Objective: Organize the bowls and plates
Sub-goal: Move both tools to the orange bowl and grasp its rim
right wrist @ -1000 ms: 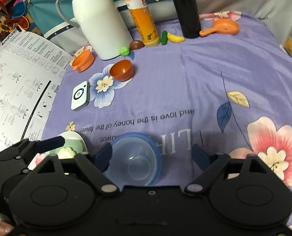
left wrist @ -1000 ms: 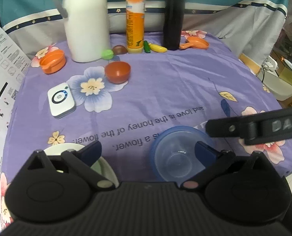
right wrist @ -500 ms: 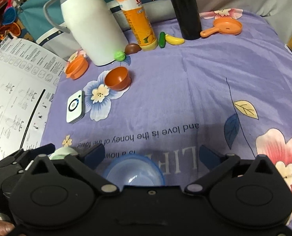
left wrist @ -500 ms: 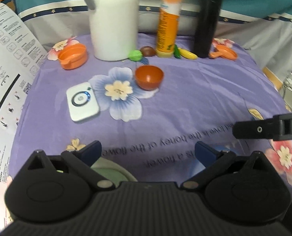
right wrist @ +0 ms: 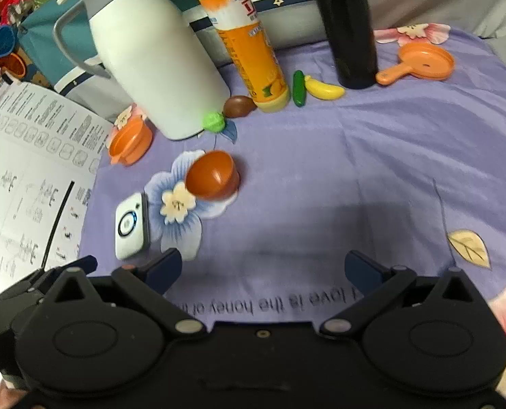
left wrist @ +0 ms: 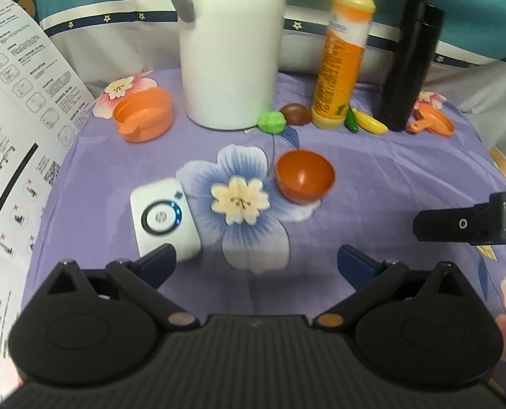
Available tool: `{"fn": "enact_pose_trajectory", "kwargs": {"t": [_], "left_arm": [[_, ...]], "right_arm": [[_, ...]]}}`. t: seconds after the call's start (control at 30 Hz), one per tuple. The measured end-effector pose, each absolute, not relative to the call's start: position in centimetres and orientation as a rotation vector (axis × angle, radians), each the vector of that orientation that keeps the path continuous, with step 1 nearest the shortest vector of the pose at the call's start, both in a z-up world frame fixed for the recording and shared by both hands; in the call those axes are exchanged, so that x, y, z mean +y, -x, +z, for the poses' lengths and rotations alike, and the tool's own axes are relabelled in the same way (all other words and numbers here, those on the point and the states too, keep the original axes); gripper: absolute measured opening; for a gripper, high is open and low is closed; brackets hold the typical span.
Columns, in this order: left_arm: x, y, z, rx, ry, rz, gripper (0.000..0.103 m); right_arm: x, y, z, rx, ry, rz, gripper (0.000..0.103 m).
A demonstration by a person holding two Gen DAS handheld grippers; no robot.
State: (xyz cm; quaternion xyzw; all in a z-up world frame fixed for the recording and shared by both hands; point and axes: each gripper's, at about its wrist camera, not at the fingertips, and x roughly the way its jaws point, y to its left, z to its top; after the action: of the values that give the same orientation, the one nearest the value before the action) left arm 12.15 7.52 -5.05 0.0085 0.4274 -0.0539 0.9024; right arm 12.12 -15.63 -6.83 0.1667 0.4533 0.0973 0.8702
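Note:
A small red-brown bowl (left wrist: 304,175) sits on the purple flowered cloth, ahead of both grippers; it also shows in the right wrist view (right wrist: 212,174). An orange cup-like bowl (left wrist: 143,114) stands at the back left, also in the right wrist view (right wrist: 130,140). My left gripper (left wrist: 256,266) is open and empty, over the cloth in front of the red-brown bowl. My right gripper (right wrist: 263,271) is open and empty, to the right of the left one. The blue bowl and the white plate are out of view.
A white jug (left wrist: 230,44), an orange bottle (left wrist: 345,58) and a black flask (left wrist: 411,64) stand along the back. Toy fruit (left wrist: 368,124), an orange toy pan (right wrist: 423,61) and a white device (left wrist: 164,220) lie around. A printed sheet (left wrist: 11,129) borders the left.
Both grippers have moved forward over the cloth toward the red-brown bowl. The blue bowl and the white plate have dropped out of view below them. Both stay open.

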Motion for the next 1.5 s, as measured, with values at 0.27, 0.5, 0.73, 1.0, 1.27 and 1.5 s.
{"fn": "enact_pose_trajectory", "kwargs": {"t": [0.27, 0.5, 0.73, 1.0, 1.27, 1.5], "left_arm": [[8.5, -16.4, -5.8, 0.877, 0.008, -0.074, 0.103], [7.7, -19.3, -6.6, 0.864, 0.009, -0.073, 0.101], [6.3, -21.3, -8.0, 0.875, -0.006, -0.095, 0.083], [5.5, -22.5, -9.7, 0.924, 0.01, -0.136, 0.053], [4.7, -22.8, -10.3, 0.941, 0.0, -0.182, 0.013], [4.1, -21.7, -9.7, 0.937, -0.021, -0.182, 0.013]], "right_arm": [[-14.0, -16.8, -7.0, 0.938, -0.331, 0.203, 0.097], [-12.9, -20.4, -7.9, 0.955, -0.392, 0.204, 0.072], [-12.1, -22.8, -9.4, 0.977, -0.423, 0.221, 0.036], [-11.7, -24.1, -11.0, 0.988, -0.434, 0.224, 0.017], [-11.7, -24.2, -11.6, 0.989, -0.473, 0.236, 0.007], [-11.9, -23.3, -11.1, 0.983, -0.483, 0.229, 0.007]]}}
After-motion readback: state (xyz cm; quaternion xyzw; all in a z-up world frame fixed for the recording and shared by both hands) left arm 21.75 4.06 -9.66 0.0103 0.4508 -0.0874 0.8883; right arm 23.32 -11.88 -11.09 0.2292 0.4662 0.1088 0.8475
